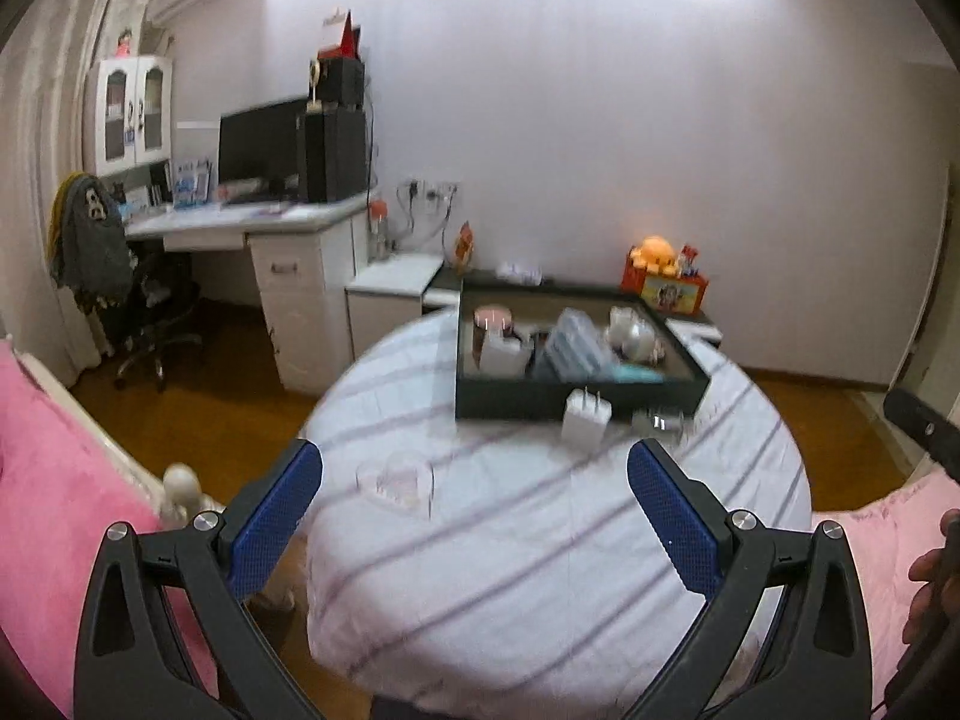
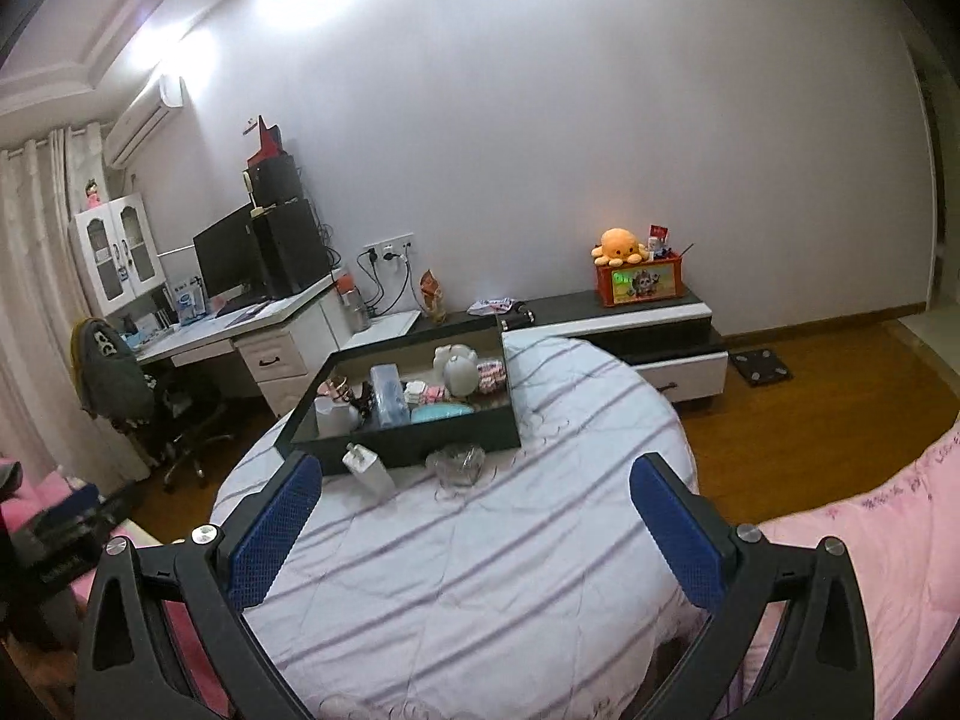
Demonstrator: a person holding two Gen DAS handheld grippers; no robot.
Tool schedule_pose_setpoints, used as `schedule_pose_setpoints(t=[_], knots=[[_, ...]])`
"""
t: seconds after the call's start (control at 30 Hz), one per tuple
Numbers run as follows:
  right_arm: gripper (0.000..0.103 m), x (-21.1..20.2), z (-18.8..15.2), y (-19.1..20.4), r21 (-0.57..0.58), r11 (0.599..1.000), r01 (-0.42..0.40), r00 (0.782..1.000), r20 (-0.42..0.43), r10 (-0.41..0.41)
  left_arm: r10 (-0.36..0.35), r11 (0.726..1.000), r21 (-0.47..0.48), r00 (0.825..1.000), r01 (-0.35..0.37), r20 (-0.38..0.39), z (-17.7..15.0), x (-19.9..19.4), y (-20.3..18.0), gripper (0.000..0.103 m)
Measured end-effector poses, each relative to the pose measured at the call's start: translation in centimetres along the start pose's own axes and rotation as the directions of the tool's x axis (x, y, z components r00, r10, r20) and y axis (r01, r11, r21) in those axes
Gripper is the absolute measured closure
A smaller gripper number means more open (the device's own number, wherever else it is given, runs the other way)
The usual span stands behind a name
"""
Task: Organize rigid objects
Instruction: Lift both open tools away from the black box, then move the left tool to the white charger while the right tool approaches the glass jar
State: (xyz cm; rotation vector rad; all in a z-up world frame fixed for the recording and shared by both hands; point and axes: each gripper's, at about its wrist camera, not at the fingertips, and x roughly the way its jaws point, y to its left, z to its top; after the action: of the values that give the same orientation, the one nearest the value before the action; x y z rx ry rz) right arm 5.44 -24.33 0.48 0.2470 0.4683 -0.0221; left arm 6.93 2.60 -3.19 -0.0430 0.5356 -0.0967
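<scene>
Wide shot first: the round bed (image 2: 480, 570), under its pale striped cover, fills the middle of both views and carries everything that matters. Up at its far edge sits the dark tray (image 2: 420, 438), a shallow black box with one long wall facing us. It's well stocked: a white rounded piece (image 2: 459, 372), a clear ribbed box (image 2: 389, 399), a teal flat case (image 2: 441, 412), small pink-and-white bits (image 2: 429, 391) and a white cube (image 2: 333, 417) at the left end.

Left outside, on the cover just beside the tray's near wall: a white charger plug (image 2: 369, 471), prongs up, touching or nearly touching the wall, and beside it a clear glass dish (image 2: 456, 462). The left view adds a faint clear heart-shaped dish (image 1: 396, 480) nearer the bed's left edge, lying closer to the left gripper.

Both tools are empty. The left gripper (image 1: 474, 510) and the right gripper (image 2: 477, 516) stand spread to their widest, blue pads well apart, nothing between them, well short of the loose pieces.

My read: we're between picks, with strays to be gathered into the tray. Next call is a reach to the tray's near wall, a pad either side of the plug's flat faces, then a lift over the wall. The glass pieces look slippery.
</scene>
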Motion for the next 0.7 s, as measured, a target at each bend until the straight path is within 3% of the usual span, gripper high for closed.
schedule_pose_setpoints(t=[0.37,0.7], knots=[[0.0,-0.9,-1.5,1.3,-0.033,0.999,-0.017,1.0,-0.021,0.016,-0.02,0.999,0.026,1.0,0.021,-0.024,-1.3,-0.8,-2.0,0.0],[0.0,2.1,-1.5,1.6,-0.052,0.999,-0.017,0.997,-0.076,0.013,-0.018,1.0,0.021,0.998,0.02,-0.064,-0.7,2.0,-2.1,0.0]])
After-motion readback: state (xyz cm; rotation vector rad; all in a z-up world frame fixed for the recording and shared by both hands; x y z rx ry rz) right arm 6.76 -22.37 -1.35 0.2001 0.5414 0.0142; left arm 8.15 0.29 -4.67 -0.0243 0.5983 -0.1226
